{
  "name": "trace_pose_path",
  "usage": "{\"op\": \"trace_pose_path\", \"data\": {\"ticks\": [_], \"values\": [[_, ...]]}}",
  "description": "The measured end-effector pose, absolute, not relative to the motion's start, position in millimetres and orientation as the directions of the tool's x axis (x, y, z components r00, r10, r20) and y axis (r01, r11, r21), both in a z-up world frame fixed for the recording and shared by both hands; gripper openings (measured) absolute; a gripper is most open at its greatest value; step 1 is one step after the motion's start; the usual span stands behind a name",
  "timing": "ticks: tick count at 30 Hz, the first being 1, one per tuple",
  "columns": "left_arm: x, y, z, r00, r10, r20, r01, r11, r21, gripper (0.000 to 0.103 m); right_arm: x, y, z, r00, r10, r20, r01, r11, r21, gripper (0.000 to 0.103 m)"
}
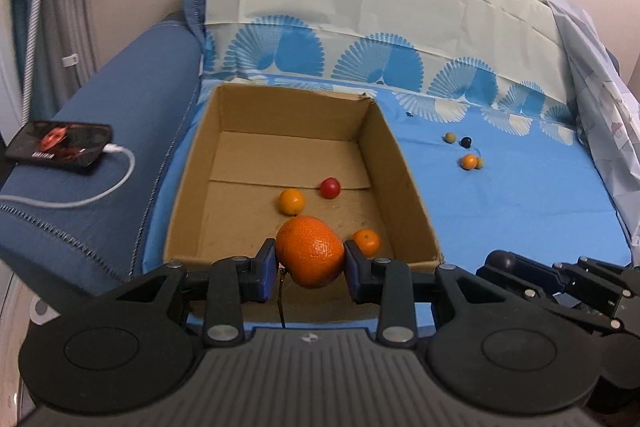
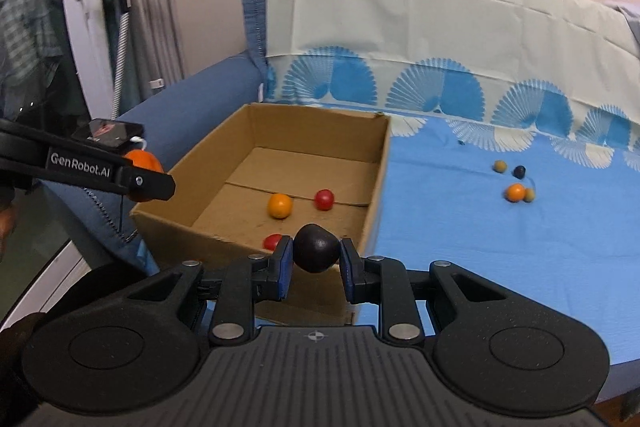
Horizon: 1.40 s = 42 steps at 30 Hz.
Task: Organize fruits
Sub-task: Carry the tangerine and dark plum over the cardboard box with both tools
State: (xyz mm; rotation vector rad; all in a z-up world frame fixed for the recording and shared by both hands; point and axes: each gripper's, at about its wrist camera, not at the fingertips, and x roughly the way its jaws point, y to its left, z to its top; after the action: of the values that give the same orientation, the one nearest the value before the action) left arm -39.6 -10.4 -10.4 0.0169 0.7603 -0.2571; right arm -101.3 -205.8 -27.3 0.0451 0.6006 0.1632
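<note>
Up close, the left tongs (image 1: 310,259) were clamped on a large orange (image 1: 310,251), one blue pad (image 1: 267,261) pressed to each side of it, so the fruit hung between them with its broader side running across the gap. Just past the orange, ahead and below, lay the open cardboard box (image 1: 192,187), its near rim almost under the fruit and its long side running away from the tongs toward the sofa back. On the box floor sat a small yellow-orange fruit (image 1: 291,201), a red one (image 1: 330,187) and a small mandarin (image 1: 366,242), the mandarin close beside the held orange as the left wrist camera saw it. The right tongs (image 2: 314,261) were gripped on a dark, nearly black fruit (image 2: 316,248), held above the near right corner of the same box, with another red fruit (image 2: 273,241) visible inside just to the left. Judging by this, both loads were poised at the near edge, the left one nearer the box's middle, so each release needed only a short reach forward over the rim. Further right, well apart from the box, four small fruits (image 1: 469,161) remained loose on the blue sheet (image 1: 520,219) covering the sofa. A phone (image 1: 60,147) on its charging cable rested on the armrest to the left.
</note>
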Motion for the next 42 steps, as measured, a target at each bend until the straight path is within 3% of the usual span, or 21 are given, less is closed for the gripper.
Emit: {"op": "trace_pose_path", "data": {"ticks": [14, 42], "values": [[-52, 12, -5, 0.714, -0.239, -0.658, 0.194, 0.971, -0.142, 0.039, -109, -190, -17, 0.824, 0.162, -0.543, -0.167, 0.985, 0.04, 0.026], [-35, 14, -9, 0.711, -0.227, -0.666, 0.172, 0.974, -0.148, 0.039, -98, -189, -23, 0.815, 0.151, -0.559, -0.151, 0.988, 0.046, 0.026]]}}
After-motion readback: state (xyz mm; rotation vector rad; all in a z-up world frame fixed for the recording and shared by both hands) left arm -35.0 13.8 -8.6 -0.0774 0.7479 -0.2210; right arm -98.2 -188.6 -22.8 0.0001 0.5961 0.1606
